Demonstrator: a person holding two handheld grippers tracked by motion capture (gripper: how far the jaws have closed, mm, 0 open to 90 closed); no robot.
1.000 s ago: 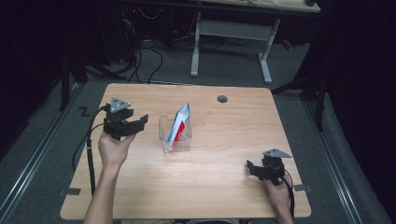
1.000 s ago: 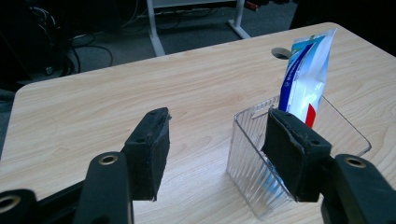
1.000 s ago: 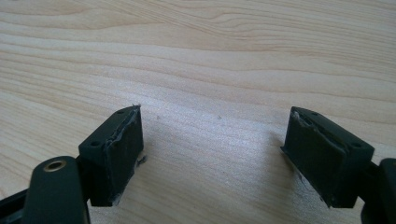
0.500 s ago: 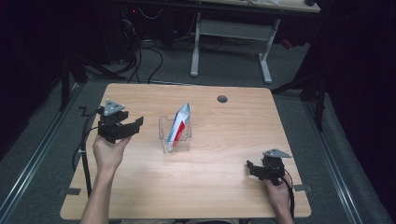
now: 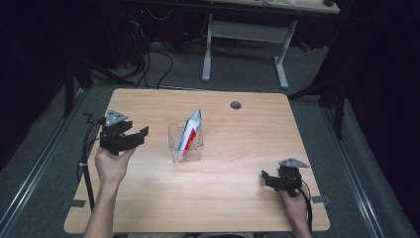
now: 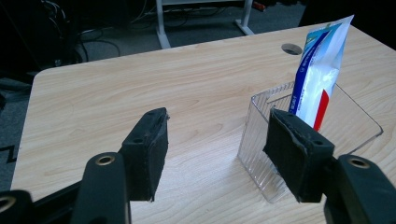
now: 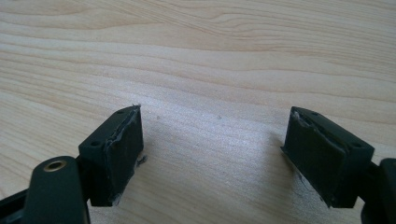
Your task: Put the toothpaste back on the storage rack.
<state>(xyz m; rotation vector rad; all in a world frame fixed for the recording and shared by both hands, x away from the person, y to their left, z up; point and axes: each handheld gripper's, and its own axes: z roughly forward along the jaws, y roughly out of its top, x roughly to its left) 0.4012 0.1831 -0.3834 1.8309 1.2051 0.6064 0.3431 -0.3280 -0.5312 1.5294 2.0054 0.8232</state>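
Toothpaste tube (image 5: 192, 130), white with blue and red stripes, stands tilted in a clear plastic box (image 5: 184, 147) near the middle of a light wooden table (image 5: 237, 198), its flat crimped end rising above the box rim and leaning toward the far side. From the left gripper view the tube (image 6: 317, 74) rests against the box's far wall, and the clear box (image 6: 261, 140) sits just beyond the jaws, partly hidden behind the right-hand pad.

Left of the box, the person's left hand (image 5: 113, 164) holds the left gripper (image 5: 132, 139) raised above the table, pointed toward the box but apart from it. Its jaws stand spread wide, with bare tabletop between the pads and no object in them.

Near the table's right front corner, well apart from the box, the right gripper (image 5: 271, 179) sits low over the wood in the person's right hand (image 5: 296, 208). In the right gripper view its jaws are likewise spread, and plain wood grain lies between the two black pads (image 7: 116, 149).

A round cable hole (image 5: 236, 105) marks the tabletop's far side, behind the box.
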